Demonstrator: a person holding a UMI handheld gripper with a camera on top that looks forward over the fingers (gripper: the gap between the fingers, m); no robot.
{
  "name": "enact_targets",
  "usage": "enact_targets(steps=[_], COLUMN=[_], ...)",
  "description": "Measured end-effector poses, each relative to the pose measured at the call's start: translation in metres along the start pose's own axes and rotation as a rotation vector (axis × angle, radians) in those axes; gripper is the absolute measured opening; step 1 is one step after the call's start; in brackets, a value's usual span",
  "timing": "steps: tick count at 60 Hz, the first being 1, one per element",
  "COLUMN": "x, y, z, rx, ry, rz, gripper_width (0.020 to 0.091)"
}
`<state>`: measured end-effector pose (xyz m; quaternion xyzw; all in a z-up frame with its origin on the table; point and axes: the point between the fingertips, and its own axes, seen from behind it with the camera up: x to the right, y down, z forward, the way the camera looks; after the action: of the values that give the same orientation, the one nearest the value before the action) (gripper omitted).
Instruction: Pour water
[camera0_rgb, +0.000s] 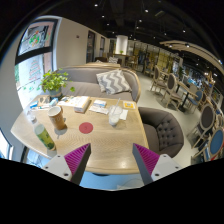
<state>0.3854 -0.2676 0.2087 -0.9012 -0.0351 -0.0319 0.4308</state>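
My gripper (112, 163) is open, its two magenta pads (76, 158) wide apart over the near edge of a round wooden table (100, 135). Nothing stands between the fingers. Beyond them on the table, to the left, a green bottle (46, 138) stands upright, with a brown paper cup (57, 118) behind it. A small red coaster (86, 127) lies near the table's middle, and a white cup (115, 117) stands further right.
A potted plant (52, 83) and books (78, 102) sit at the table's far side. A grey sofa with a zigzag cushion (112, 81) curves behind the table, and a grey armchair (165, 128) stands to the right. Further chairs and tables (175, 90) fill the room beyond.
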Motion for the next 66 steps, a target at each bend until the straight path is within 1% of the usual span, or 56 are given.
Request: enact_targets(steps=[11,21,31,39,45,52,58,66], x=[-0.012,-0.053,-0.125,-0.2,-0.253,-0.301,-0.322,-0.331], y=[0.014,0.035,0.066,0.082,0.081,0.068,0.052,0.034], z=[-0.001,-0.001,-0.002,0.003,0.016,0.045,0.077,0.122], rx=[-0.02,-0.03,-0.065,-0.064,-0.039,0.008,0.053,0.107], ry=[0.026,0.032,-0.006,-0.061,-0.099,-0.119,-0.108,-0.082], rz=[0.0,0.005,-0.001,0.016,0.042,0.071,0.092,0.101], gripper_width=[0.0856,0.0857,0.0855,0.0857,0.0859,0.0859,0.0857,0.0856])
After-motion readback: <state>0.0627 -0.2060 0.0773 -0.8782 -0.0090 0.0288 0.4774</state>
